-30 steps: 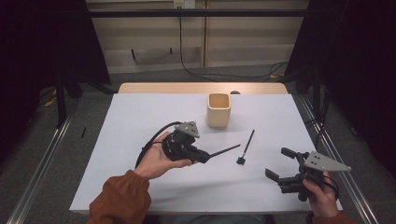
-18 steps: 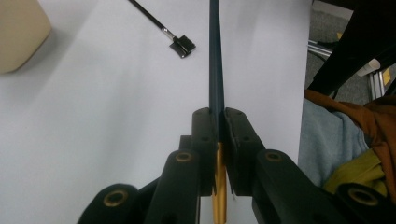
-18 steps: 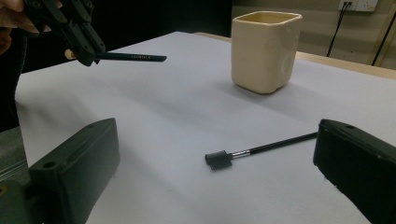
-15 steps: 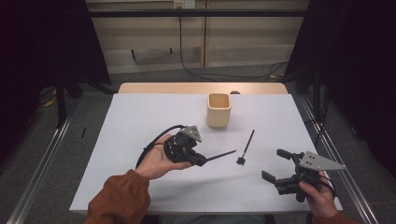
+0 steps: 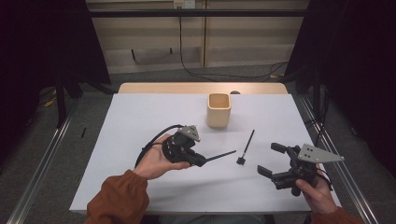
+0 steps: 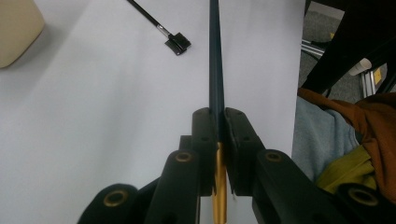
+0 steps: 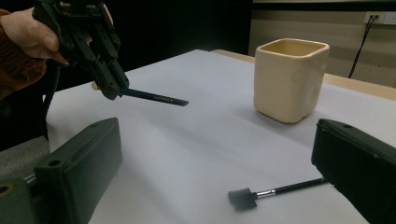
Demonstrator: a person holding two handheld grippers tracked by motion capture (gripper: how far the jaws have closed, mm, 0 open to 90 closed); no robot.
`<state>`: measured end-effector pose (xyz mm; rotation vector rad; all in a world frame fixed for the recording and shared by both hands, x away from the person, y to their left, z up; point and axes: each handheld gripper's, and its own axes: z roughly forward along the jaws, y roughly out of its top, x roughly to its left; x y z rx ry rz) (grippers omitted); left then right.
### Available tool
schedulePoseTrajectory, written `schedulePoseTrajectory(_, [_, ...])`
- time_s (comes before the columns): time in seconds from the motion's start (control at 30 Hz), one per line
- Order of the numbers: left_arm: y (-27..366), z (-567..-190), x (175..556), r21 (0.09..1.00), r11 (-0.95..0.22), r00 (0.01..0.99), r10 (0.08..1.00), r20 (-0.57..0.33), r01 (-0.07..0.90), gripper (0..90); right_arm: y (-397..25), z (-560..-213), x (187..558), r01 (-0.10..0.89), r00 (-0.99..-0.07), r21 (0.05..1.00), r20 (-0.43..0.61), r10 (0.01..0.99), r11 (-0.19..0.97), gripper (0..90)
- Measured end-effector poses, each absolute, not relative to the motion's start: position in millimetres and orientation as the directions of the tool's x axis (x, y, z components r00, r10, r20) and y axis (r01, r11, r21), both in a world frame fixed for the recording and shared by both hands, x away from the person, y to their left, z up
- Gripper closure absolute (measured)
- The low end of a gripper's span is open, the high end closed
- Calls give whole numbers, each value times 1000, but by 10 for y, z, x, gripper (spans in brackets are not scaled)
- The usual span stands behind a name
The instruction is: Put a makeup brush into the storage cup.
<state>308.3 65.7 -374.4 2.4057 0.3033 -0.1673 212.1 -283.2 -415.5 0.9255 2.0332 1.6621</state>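
Nearest the bench's [image 5: 140, 121] front edge, towards its right front corner, the right hand-held gripper [image 5: 273, 161] rested low over the white surface in the person's hand, its jaws spread wide with nothing between them. In the right gripper view those two black jaws framed a small flat-headed brush [image 7: 275, 191] lying on the bench just ahead of them.

Left of centre and a little farther in, the left hand-held gripper [image 5: 198, 160] was held in the person's left hand [image 5: 154, 161], above an orange sleeve [image 5: 119, 200]. Its jaws were pressed together on a dark pencil [image 5: 220, 156], which stuck out ahead of them, raised off the surface. The left gripper view showed the pencil [image 6: 215, 60] pinched between the jaws, with its gold-coloured end behind them.

Beyond the pencil's tip, the brush [image 5: 246, 147] lay flat on the bench with its head nearest the front edge.

Farthest back, near the middle of the bench, a cream square cup [image 5: 218, 109] stood upright, apart from everything else.
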Motion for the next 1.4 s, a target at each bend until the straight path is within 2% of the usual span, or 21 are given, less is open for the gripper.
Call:
schedulePoseTrajectory(0.27, [589, -3763, 3069, 625, -739, 967, 156, -203, 250, 836, -2721, -3946, 2316, 243, -775, 960, 106, 623, 140, 12])
schedulePoseTrajectory(0.33, [592, -3752, 3064, 626, -740, 968, 149, -202, 245, 836, -2685, -3875, 2393, 268, -782, 949, 114, 612, 166, 27])
schedulePoseTrajectory(0.43, [603, -3731, 3055, 632, -739, 970, 143, -194, 235, 835, -2634, -3832, 2467, 287, -801, 932, 107, 589, 221, 38])
schedulePoseTrajectory(0.9, [569, -3671, 3098, 602, -764, 972, 146, -186, 230, 836, -2492, -3699, 2682, 277, -850, 906, 76, 520, 320, 66])
schedulePoseTrajectory(1.0, [569, -3666, 3109, 601, -764, 971, 148, -189, 234, 835, -2456, -3684, 2716, 310, -863, 873, 92, 497, 377, 63])
schedulePoseTrajectory(1.2, [548, -3682, 3092, 591, -775, 973, 137, -187, 223, 836, -2364, -3718, 2734, 290, -916, 849, 112, 384, 442, 49])
schedulePoseTrajectory(1.33, [542, -3692, 3092, 586, -781, 974, 131, -186, 217, 836, -2296, -3693, 2759, 289, -929, 811, 110, 353, 508, 47])
schedulePoseTrajectory(1.4, [539, -3695, 3089, 583, -783, 973, 132, -188, 218, 835, -2264, -3694, 2778, 282, -940, 785, 111, 323, 552, 74])
